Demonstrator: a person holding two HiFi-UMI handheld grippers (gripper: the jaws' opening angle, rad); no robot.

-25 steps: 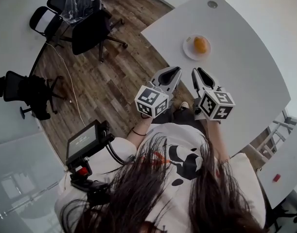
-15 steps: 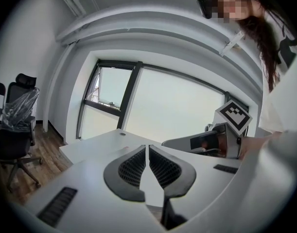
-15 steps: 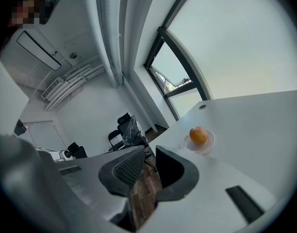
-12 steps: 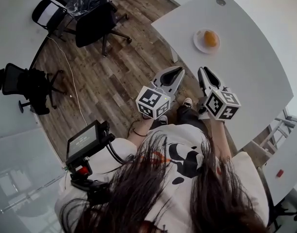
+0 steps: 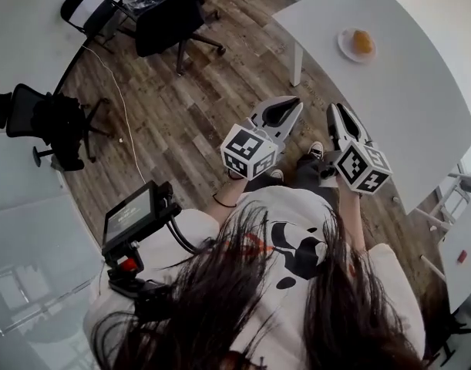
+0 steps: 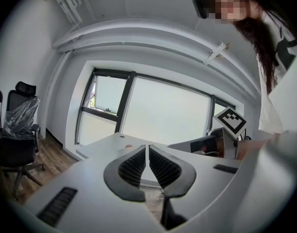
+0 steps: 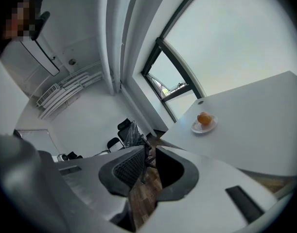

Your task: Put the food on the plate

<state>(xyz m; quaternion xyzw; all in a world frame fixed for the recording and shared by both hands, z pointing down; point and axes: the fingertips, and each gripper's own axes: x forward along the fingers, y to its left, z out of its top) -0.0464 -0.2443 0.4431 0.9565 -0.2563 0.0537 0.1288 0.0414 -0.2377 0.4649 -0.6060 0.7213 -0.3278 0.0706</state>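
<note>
An orange piece of food [image 5: 362, 40] lies on a small white plate [image 5: 348, 50] near the far end of the white table [image 5: 405, 106]. In the right gripper view the food [image 7: 203, 118] and plate [image 7: 205, 126] sit far ahead, right of the jaws. My left gripper [image 5: 287, 106] and right gripper [image 5: 336, 112] hang side by side over the wooden floor, well short of the plate. Both are shut with nothing between them, as the left gripper view [image 6: 147, 148] and right gripper view [image 7: 149, 148] show.
Black office chairs stand on the wood floor at the far left [image 5: 169, 21] and left [image 5: 46, 122]. A white table leg [image 5: 297, 62] stands ahead of the left gripper. A small screen device [image 5: 131, 216] hangs at the person's left side. A second white table [image 5: 466, 237] is at the right.
Both grippers have drawn back from the table edge and now hang over the floor. The plate with the food has slid toward the top right of the head view. Jaws stay shut.
</note>
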